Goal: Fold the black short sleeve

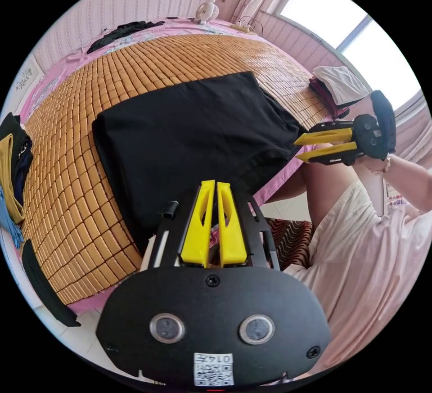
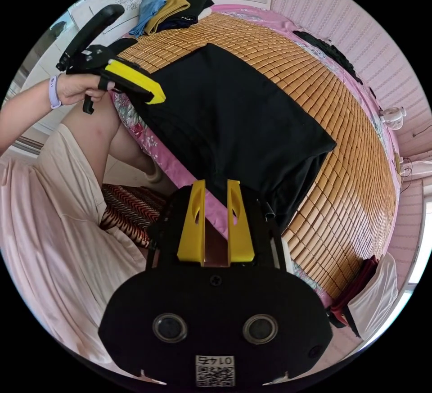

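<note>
One black shirt (image 1: 189, 127), two tools, one fan (image 1: 207, 9).

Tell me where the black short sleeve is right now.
The black short sleeve lies spread flat on the bamboo mat at the near edge of the bed, between the left claw and the right claw.

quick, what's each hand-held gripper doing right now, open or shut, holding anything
Left hand-held gripper: shut, jaws nearly touching over the black shirt, gripping nothing.
Right hand-held gripper: open, empty, at the shirt's near edge.
</note>
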Demonstrator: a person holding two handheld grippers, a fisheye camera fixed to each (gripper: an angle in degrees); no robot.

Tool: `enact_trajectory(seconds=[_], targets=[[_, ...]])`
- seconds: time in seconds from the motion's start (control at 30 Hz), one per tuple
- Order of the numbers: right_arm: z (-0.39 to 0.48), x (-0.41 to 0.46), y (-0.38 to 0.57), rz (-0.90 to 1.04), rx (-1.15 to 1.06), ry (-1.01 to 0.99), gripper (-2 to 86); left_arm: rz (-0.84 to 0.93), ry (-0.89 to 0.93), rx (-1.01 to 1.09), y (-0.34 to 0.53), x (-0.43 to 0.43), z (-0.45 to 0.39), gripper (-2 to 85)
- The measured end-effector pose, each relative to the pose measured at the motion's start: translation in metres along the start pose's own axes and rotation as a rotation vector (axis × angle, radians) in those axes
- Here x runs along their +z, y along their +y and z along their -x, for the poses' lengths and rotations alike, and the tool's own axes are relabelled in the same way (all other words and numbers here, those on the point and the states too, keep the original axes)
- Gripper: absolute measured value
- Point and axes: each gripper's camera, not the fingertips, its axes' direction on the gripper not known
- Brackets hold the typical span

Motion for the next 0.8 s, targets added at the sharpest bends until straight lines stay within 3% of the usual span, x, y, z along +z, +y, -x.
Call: enact_trajectory(seconds=[0.27,0.47,0.7,0.73,0.8], targets=[[-0.026,0.007,-0.039,0.019,-0.006,0.027,0.6,0.033,-0.123,0.035,0.018,0.011,-0.028,-0.8],[-0.052,0.017,-0.126,0.008,-0.077,-0.014,-0.9,-0.149,-0.099,0.146,-0.003,-0.004,-0.071,-0.9],[-0.081,0.066,-0.236,0.177,-0.133,0.095,-0.7,-0.117,-0.078,0.126,-0.035,0.056,-0.095,-1.0],[-0.084,0.079,-0.244,0.239,-0.17,0.1,-0.6,-0.045,-0.07,0.137,-0.036,0.068,-0.097,-1.0],[-0.085,0.085,-0.25,0.266,-0.265,0.136,-0.5,-0.09,-0.065,0.15,-0.028,0.071,-0.099,-1.0]])
